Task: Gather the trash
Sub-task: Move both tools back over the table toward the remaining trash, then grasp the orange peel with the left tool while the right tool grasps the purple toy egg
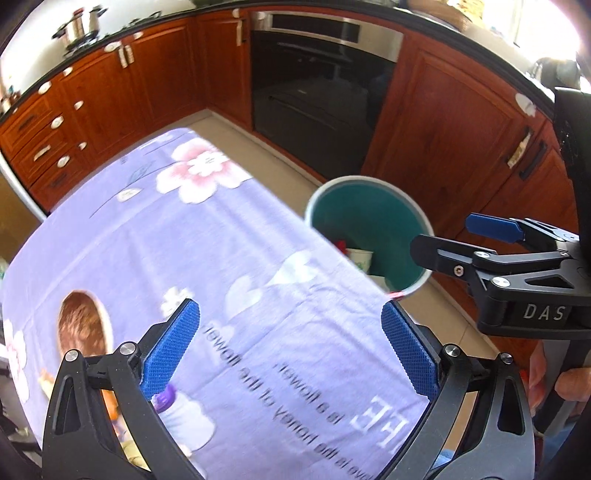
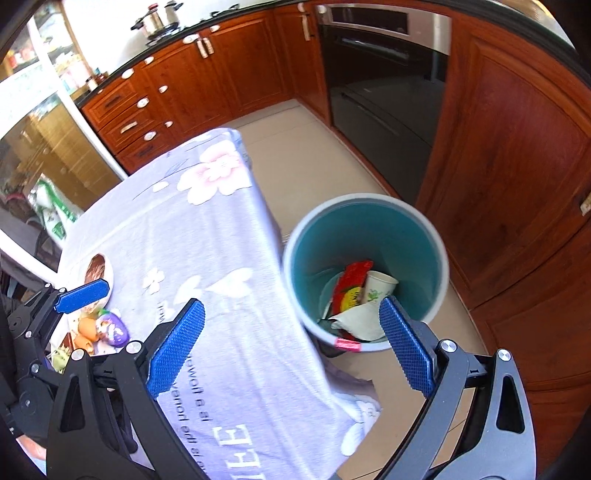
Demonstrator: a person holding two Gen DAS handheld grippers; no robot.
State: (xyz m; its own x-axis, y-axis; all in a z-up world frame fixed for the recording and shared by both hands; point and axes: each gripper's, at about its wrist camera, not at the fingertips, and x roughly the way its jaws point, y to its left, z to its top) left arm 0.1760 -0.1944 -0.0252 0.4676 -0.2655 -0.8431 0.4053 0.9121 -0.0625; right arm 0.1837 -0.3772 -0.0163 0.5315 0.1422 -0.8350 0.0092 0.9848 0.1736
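Note:
A teal bin with a white rim stands on the floor by the table's right edge. In it lie a red wrapper, a paper cup and crumpled white paper. My right gripper hangs open and empty over the table's edge, its right finger above the bin. My left gripper is open and empty over the lavender flowered tablecloth. The left wrist view shows the bin at the right, with the right gripper open beside its rim. A purple and orange patch near the left gripper's finger may be cloth print.
Red-brown wooden cabinets and a black built-in oven line the far side, close behind the bin. Beige floor tiles run between table and cabinets. Pots stand on the counter. A person's hand holds the right gripper's handle.

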